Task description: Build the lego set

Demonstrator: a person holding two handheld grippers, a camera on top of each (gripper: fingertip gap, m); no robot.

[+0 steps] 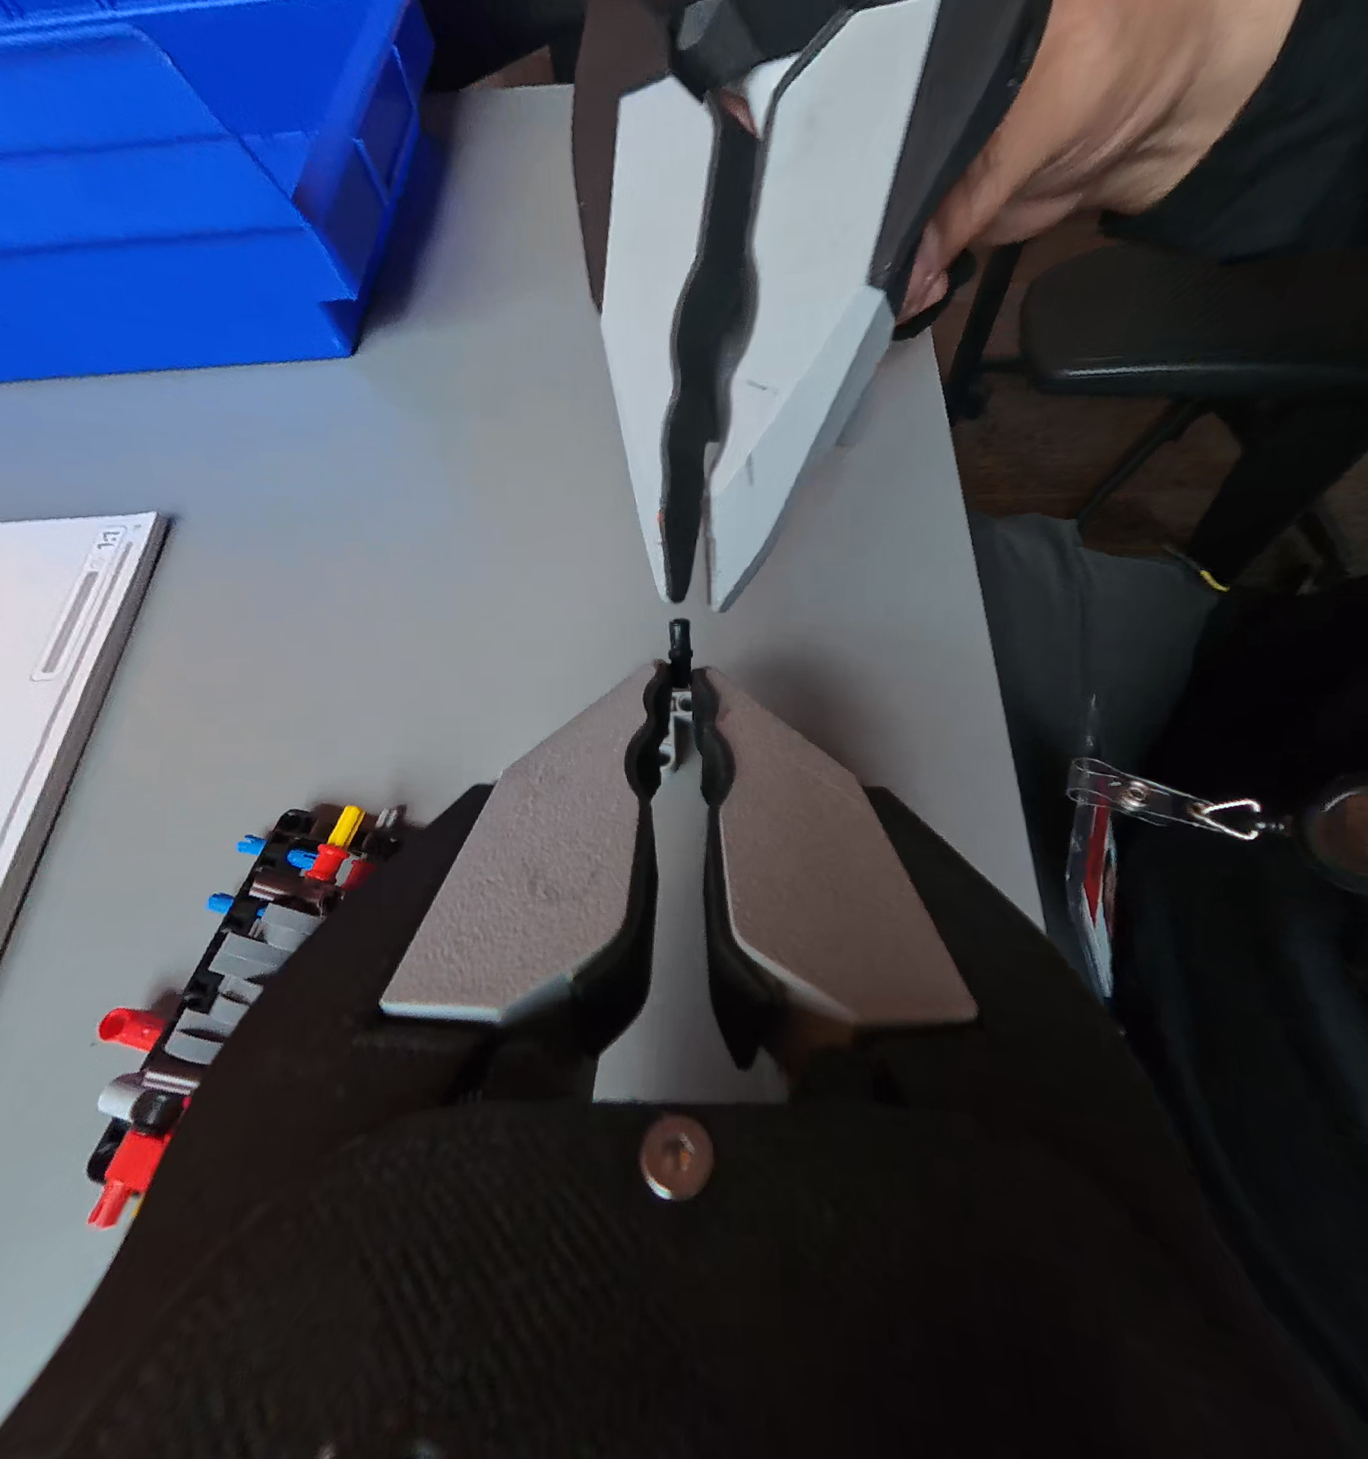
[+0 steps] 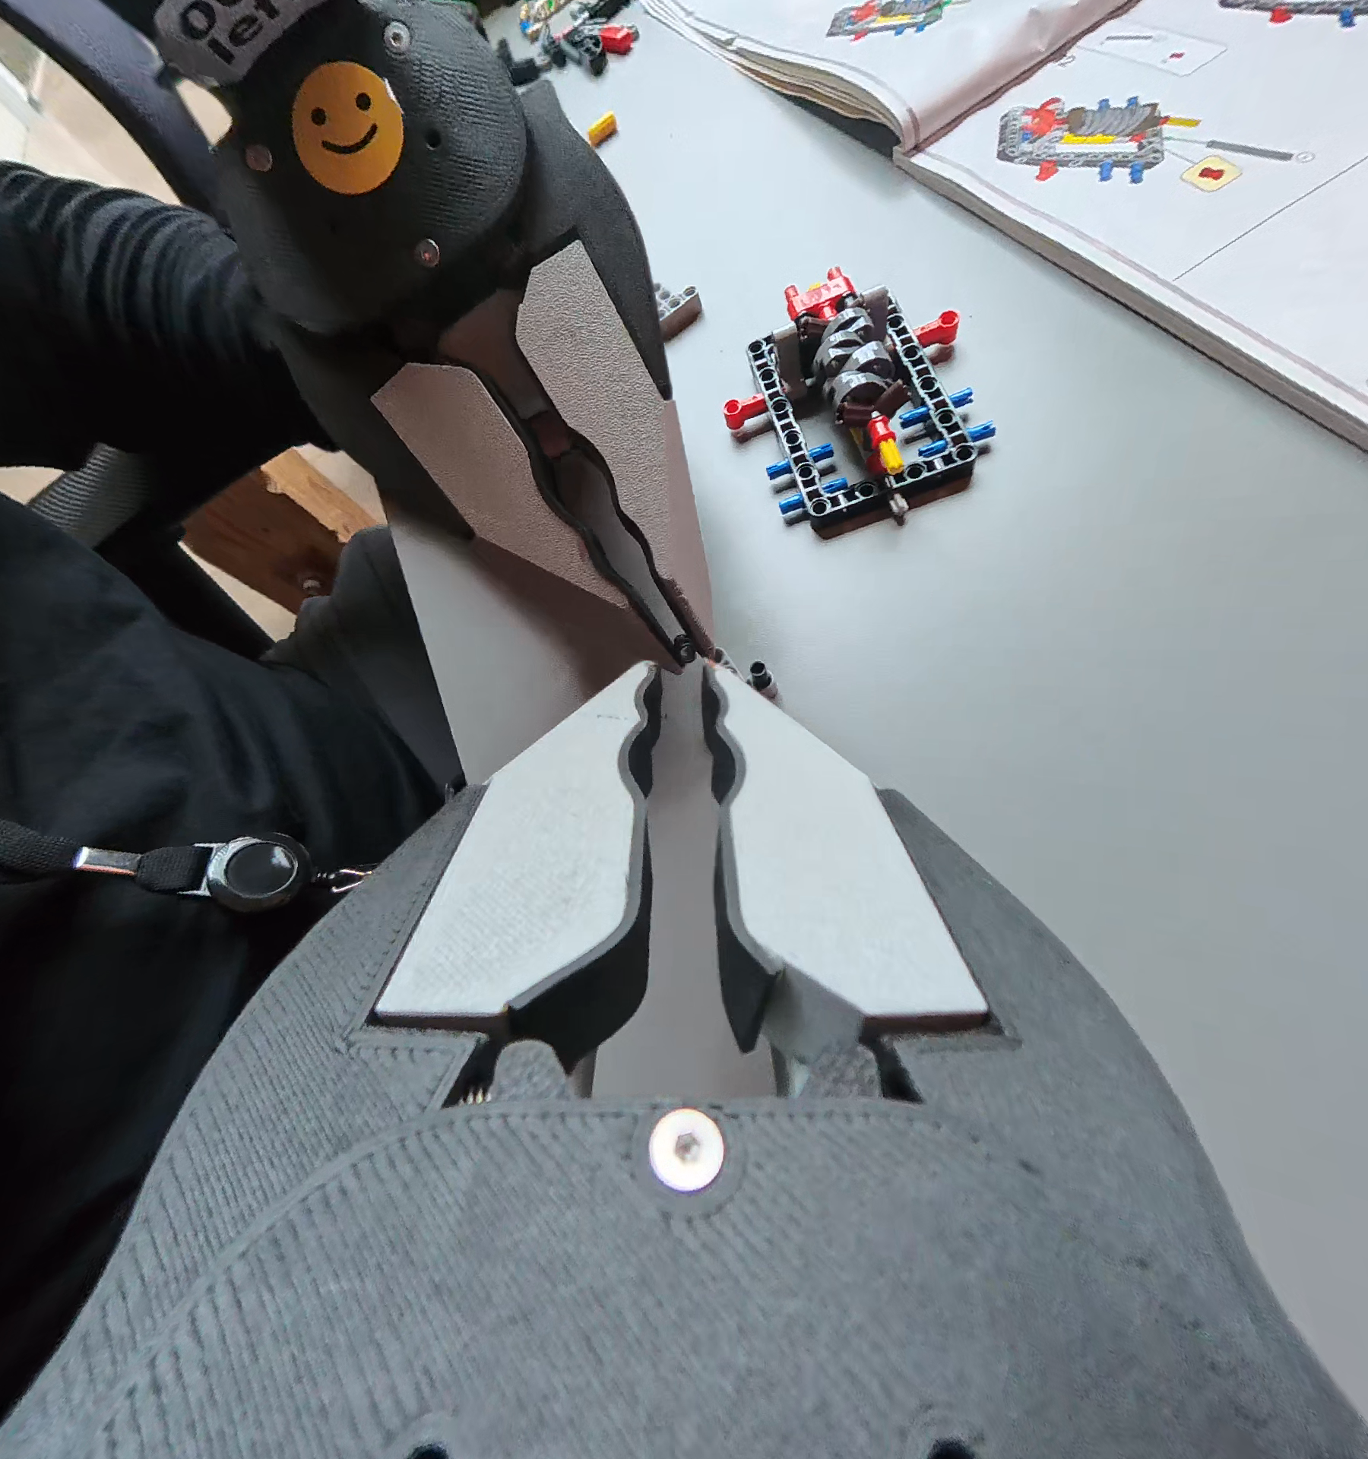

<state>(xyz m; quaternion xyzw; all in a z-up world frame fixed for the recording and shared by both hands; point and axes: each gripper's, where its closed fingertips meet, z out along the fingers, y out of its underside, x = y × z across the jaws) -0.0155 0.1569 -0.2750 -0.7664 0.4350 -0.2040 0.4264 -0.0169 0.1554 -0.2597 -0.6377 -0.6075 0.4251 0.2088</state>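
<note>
Grey tabletop carries our work near its front edge. Nearest, our left claw pinches a small grey piece with a black pin poking out. Our right claw sits slightly parted, empty, just beyond. We should align tips squarely. Farther inward lies the chassis.

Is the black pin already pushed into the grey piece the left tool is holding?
Yes, partly in. The black pin sticks out of the grey piece clamped in the left tool; the right tool is just off it.
</note>
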